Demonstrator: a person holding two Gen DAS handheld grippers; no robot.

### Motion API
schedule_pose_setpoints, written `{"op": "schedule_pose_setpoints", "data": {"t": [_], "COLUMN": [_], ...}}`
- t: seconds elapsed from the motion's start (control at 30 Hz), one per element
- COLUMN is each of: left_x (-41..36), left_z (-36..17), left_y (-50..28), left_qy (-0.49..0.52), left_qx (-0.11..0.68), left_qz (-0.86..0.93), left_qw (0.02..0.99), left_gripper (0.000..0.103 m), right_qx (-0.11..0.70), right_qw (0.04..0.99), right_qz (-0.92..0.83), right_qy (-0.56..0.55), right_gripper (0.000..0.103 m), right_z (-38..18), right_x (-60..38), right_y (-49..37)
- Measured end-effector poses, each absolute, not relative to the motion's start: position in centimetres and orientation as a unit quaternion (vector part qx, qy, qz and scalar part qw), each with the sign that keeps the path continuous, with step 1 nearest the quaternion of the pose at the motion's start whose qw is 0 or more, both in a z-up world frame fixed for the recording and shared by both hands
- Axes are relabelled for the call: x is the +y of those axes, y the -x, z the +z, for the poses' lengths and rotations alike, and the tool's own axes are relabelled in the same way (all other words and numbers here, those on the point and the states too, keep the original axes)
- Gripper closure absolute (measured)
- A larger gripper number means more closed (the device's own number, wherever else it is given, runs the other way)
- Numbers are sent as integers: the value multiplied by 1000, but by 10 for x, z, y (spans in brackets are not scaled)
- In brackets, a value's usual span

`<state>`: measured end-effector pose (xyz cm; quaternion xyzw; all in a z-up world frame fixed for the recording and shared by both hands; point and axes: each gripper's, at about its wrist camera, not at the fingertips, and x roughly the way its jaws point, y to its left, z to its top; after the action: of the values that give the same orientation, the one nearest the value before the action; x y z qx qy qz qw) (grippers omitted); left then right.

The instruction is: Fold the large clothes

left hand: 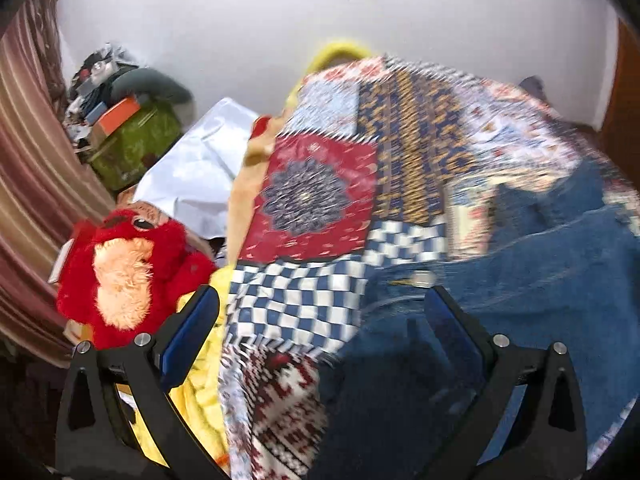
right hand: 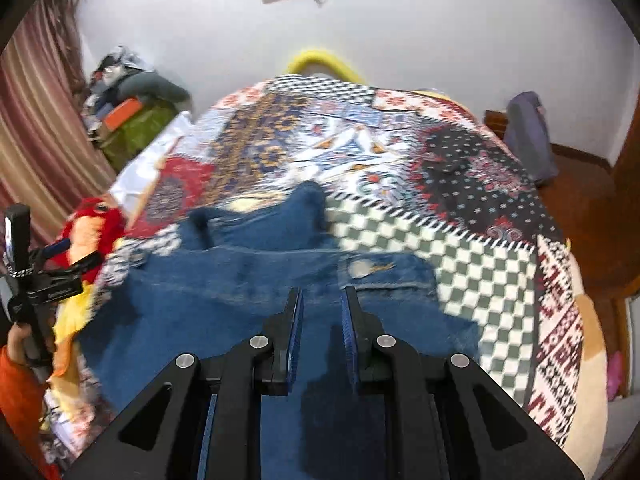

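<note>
The blue jeans (right hand: 256, 280) lie spread on the patchwork bedspread (right hand: 460, 248) of the bed. The left hand-held gripper (left hand: 320, 312) hangs wide open over the waistband edge, while the right hand-held gripper (right hand: 320, 300) hovers, jaws narrowly parted and gripping nothing. Closing too deep could pinch the bedspread along with the denim, dragging both.

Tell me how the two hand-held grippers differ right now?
The left hand-held gripper has its jaws spread wide; the right hand-held gripper has its jaws close together, a narrow gap showing. The left sits over the jeans' edge and the patchwork bedspread; the right over denim only. Both hold nothing.
</note>
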<state>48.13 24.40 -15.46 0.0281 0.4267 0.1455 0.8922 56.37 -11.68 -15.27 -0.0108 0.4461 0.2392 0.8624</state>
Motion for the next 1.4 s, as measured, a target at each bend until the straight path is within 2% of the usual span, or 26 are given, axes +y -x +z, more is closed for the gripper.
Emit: {"op": "schedule_pose_setpoints", "data": {"t": [0.27,0.53,0.73,0.93,1.13,1.33,1.4], "left_x": [182,154,177,198,207,228,232], "left_z": [-149,-220,-245,-246,-237,-238,-237], "left_y": [-446,-443,-425,-396,-368,-355,-349], "left_qy": [-21,-45,-45,-27,-3,31,45], "left_qx": [422,484,489,479,466,469,468], "left_qz": [44,35,77,110,135,156,160], "left_qw": [905,873,868,870,874,869,868], "left_gripper": [0,0,0,0,0,0,0], "right_qx": [456,479,468,484,472,482,476], "right_qw": [831,808,806,804,821,830,837], "right_qz": [312,296,310,296,232,221,191], "right_qy": [69,174,186,178,223,170,189], "right_gripper": [88,88,88,88,88,88,88], "right_z": [-161,-216,-225,-229,-231,-225,-226], "right_x": [-53,-7,-28,-61,-91,-135,-142], "right_y": [-498,-471,-470,-471,-462,-464,-462]}}
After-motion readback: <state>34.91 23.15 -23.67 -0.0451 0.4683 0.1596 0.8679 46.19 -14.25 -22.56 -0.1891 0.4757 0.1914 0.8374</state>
